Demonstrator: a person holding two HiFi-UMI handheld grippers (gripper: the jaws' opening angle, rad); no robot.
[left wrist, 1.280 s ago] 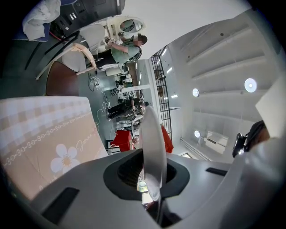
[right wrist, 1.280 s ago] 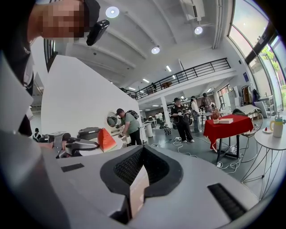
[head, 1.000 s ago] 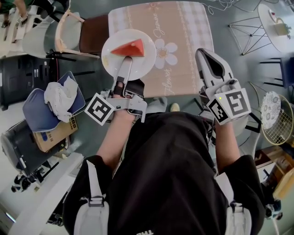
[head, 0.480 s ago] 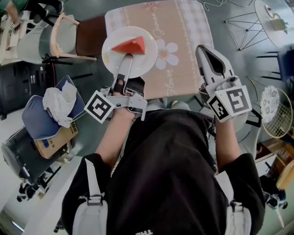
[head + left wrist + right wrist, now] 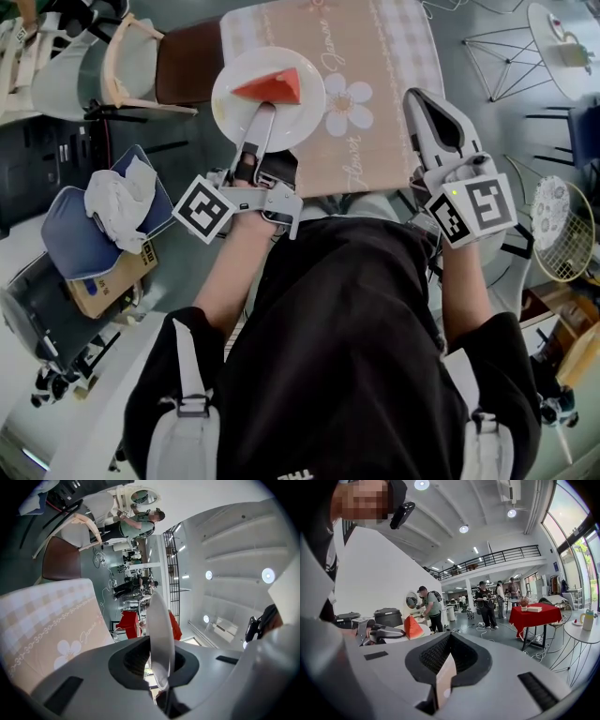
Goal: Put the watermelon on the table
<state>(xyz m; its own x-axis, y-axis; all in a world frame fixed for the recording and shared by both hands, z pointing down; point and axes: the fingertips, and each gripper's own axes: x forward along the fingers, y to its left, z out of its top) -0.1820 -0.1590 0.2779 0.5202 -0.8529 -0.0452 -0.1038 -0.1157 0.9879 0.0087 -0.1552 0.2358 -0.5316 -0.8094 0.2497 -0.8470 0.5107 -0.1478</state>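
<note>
1. Left gripper [image 5: 265,111] fingers pinch the plate [image 5: 232,111] rim; the watermelon [image 5: 272,87] lies on it.
2. Plate has edged further over the counter [image 5: 384,56] corner; set-down apparently remains.
3. Right gripper [image 5: 424,101] fingers together, empty.

One above, two low
Head view looks steeply down; gripper views sit close behind jaws; all share the plate [image 5: 230,105].

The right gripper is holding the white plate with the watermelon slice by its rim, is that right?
No, it is the left gripper that holds the white plate with the watermelon slice by its rim; the head view shows it.
</note>
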